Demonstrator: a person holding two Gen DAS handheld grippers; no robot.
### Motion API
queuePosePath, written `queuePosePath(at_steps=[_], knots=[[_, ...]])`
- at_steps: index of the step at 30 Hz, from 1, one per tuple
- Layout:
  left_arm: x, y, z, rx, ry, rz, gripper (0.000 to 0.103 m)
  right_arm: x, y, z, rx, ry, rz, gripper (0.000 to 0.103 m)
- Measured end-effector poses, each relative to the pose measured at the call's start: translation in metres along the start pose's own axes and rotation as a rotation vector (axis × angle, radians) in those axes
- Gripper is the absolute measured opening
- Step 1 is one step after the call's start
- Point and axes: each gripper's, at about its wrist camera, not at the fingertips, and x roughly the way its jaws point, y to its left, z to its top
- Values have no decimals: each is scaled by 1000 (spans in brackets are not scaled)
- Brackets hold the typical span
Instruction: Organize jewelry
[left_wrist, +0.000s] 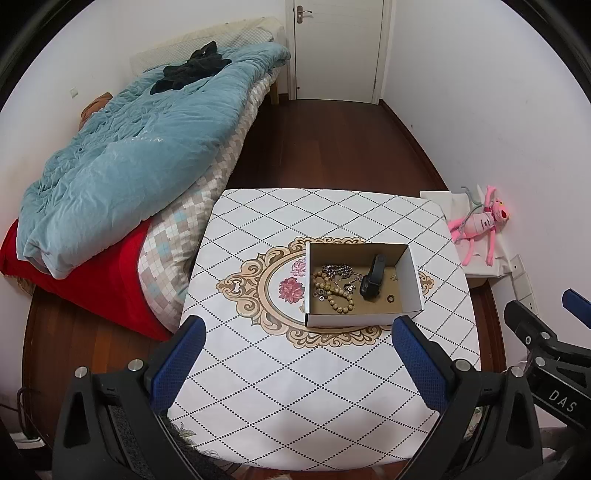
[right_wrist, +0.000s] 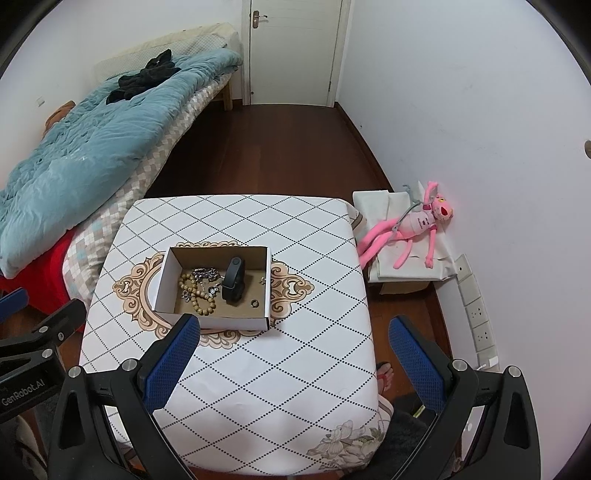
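Beyond both wide-spread hand-held grippers — jewelry box, untouched

From my screen the box looks like matt cardboard, white outside and raw brown inside. In it I see a string of wooden-looking beads, a shiny metal chain and a black band of smooth matt plastic or rubber. The desk is covered by a smooth printed cloth with a slight sheen. The pads of the left gripper are blue with a rough dotted texture, on matt black plastic arms with bright metal screws. The floor is glossy dark wood, and the quilt is soft wrinkled cloth.
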Motion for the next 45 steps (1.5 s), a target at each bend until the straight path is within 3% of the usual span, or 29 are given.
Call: queuePosePath(at_steps=[45], knots=[[6,4,-7,6,17,-4,103,-1,3,-2,-27,14,8,103]])
